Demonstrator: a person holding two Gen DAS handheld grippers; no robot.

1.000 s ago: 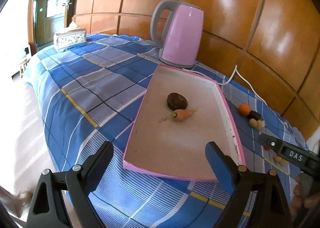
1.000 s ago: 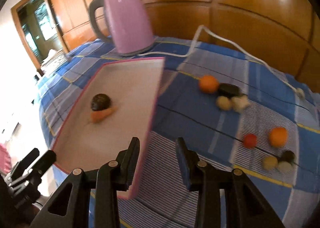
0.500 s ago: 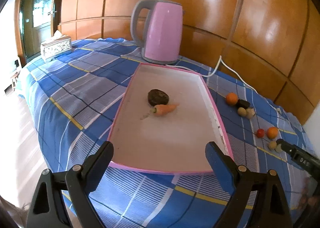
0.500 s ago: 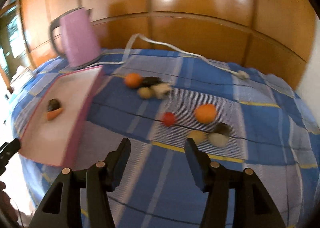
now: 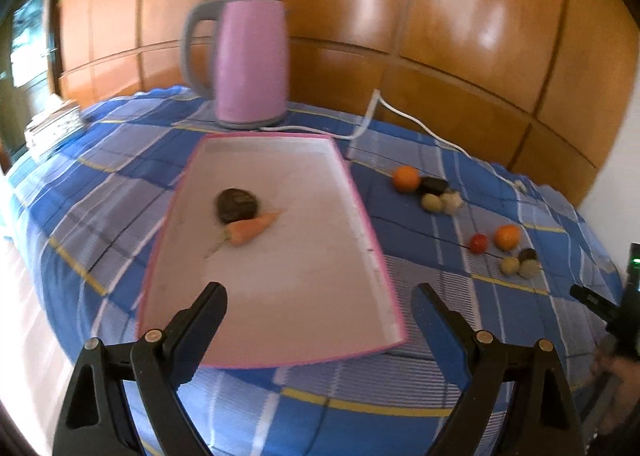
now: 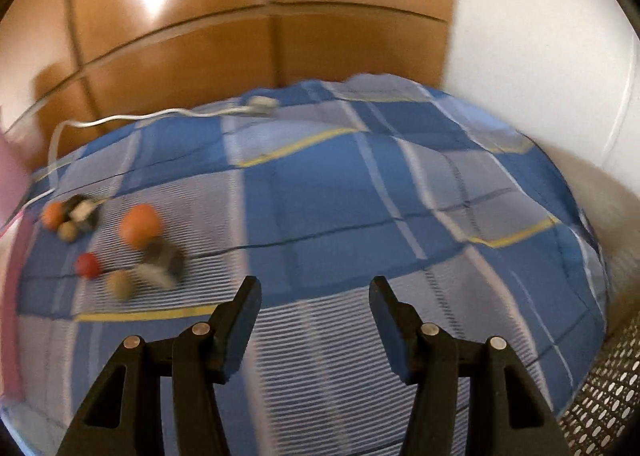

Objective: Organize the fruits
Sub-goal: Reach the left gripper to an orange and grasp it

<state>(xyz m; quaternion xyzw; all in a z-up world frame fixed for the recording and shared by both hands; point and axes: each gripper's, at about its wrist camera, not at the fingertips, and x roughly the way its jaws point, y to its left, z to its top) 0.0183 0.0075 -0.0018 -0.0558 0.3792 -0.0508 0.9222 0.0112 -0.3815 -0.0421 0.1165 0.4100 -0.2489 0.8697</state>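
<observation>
A: While the right gripper (image 6: 314,298) sweeps out over the checked cloth (image 6: 340,191), its jaws stand partly spread with nothing between them — the fruit sits off to its left, the near cluster around the big orange (image 6: 141,231) and the red ball (image 6: 87,265)

B: And the left gripper (image 5: 320,306)?

A: Wide apart, empty, hovering over the near end of the pink tray (image 5: 368,240), where a carrot (image 5: 250,231) and a dark round piece (image 5: 237,204) already lie touching

B: So how should the pick go?

A: I'd swing the right one back toward that cluster, slow down — the view is smeared — and take an outer piece like the red ball, so the pads don't knock its neighbours rolling

B: What's changed?

A: A second ago the right camera looked across the tray's edge with jaws nearly together; they've just been opening, and the tray is now barely a pink sliver at the left edge. The left view has shifted so both fruit clusters show beside the tray, the kettle (image 5: 250,59) standing behind it
</observation>
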